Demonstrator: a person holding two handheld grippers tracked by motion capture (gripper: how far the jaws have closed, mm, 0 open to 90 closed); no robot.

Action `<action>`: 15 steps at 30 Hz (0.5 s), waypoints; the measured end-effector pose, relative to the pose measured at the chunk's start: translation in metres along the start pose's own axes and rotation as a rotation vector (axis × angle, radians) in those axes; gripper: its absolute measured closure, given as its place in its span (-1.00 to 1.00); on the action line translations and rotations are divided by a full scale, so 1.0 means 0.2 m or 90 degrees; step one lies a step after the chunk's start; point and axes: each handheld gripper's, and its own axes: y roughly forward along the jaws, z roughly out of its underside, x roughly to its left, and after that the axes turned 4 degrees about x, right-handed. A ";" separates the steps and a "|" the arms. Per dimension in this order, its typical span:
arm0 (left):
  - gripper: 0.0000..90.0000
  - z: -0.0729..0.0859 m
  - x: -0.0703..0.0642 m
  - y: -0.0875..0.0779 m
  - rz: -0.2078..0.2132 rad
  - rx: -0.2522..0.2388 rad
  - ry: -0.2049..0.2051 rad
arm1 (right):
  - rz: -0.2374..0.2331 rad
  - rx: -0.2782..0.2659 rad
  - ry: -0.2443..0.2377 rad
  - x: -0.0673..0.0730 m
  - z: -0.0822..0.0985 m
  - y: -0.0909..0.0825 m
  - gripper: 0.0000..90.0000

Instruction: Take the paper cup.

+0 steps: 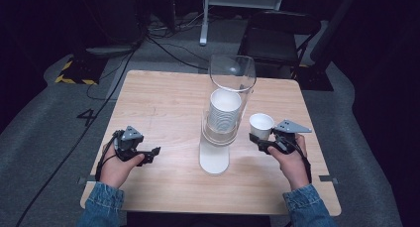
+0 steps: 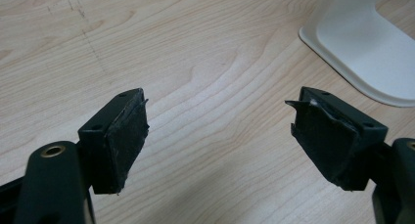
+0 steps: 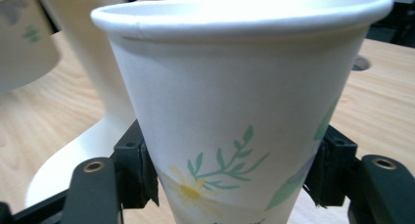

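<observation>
A white paper cup [image 1: 261,125] printed with a daisy and green leaves [image 3: 235,116] stands upright between the jaws of my right gripper [image 1: 261,141], which is shut on its lower wall. To its left a cup dispenser [image 1: 220,123] with a clear tube holds a stack of white cups [image 1: 224,110] on a white base [image 1: 214,158]. My left gripper [image 1: 148,155] rests low at the table's left, open, with bare wood between its pads [image 2: 122,141]. The white base [image 2: 362,43] lies ahead and to the right of it.
The wooden table [image 1: 163,103] has bare surface on the left and at the back. A black folding chair [image 1: 277,36] stands behind the table's far edge. Cables [image 1: 163,43] run across the grey floor.
</observation>
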 end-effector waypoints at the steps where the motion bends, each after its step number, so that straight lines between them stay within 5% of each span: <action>1: -0.53 0.00 0.00 0.00 -0.001 0.001 -0.001 | 0.006 -0.001 0.000 -0.02 0.00 0.00 -0.25; 6: -0.53 0.02 0.01 -0.01 -0.005 0.000 -0.006 | 0.061 -0.019 -0.036 -0.09 -0.01 -0.01 -0.26; 15: -0.52 0.05 0.02 -0.03 -0.008 0.005 -0.014 | 0.099 -0.015 0.011 -0.24 0.02 0.03 -0.27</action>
